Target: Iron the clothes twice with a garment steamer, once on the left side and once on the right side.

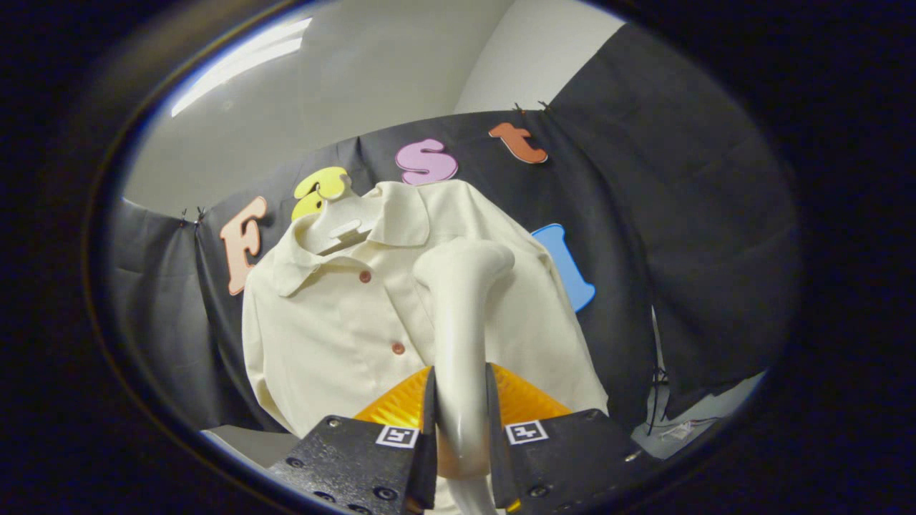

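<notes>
A cream button-up shirt [336,322] hangs on a pale hanger [342,222] against the booth's black cloth wall. My gripper [461,422] is shut on the handle of a cream garment steamer [461,315], with both fingers pressing its sides. The steamer rises upright between the fingers. Its head [469,261] sits in front of the shirt's chest, on the side right of the button line. Whether the head touches the fabric I cannot tell.
The black cloth wall [680,236] runs behind and to the right of the shirt. A dark cable [655,400] hangs by the wall's right fold, above a pale surface [687,429]. White walls and a ceiling light [243,61] rise above.
</notes>
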`<action>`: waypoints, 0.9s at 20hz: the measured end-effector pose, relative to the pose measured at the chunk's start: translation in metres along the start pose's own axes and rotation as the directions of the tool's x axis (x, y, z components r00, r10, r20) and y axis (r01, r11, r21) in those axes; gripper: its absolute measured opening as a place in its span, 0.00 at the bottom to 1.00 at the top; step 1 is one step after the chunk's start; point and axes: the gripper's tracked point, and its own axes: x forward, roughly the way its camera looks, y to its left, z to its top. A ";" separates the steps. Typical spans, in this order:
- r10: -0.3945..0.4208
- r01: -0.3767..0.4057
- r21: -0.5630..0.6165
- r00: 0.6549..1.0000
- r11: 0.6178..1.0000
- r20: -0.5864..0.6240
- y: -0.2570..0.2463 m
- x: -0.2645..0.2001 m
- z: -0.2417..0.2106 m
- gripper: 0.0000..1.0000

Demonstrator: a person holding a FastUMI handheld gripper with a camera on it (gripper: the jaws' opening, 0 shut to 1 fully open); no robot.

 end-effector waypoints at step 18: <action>-0.128 0.141 0.075 0.980 0.987 -0.154 -0.071 -0.063 -0.131 0.30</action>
